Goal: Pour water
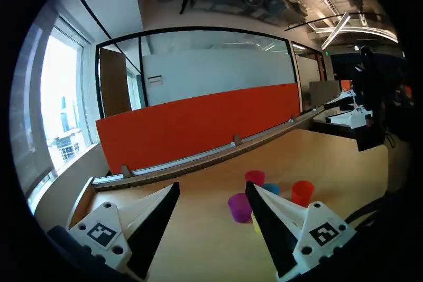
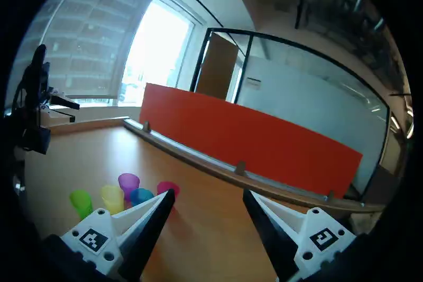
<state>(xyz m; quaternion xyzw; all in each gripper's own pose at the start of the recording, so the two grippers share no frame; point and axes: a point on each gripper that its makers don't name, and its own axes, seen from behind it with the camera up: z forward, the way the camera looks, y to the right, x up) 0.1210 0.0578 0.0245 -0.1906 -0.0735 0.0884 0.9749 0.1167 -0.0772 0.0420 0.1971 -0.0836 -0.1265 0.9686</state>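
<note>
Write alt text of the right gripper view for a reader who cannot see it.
The open right gripper hovers empty over a wooden table. At lower left cluster a green cup, yellow cup, purple cup, blue cup and pink cup; an orange divider panel lines the table's far edge.

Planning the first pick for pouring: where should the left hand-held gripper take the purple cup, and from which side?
Probably across the side wall of the purple cup, mid-height, from the near side: it stands upright, with the pink cup and the blue cup close behind it.
</note>
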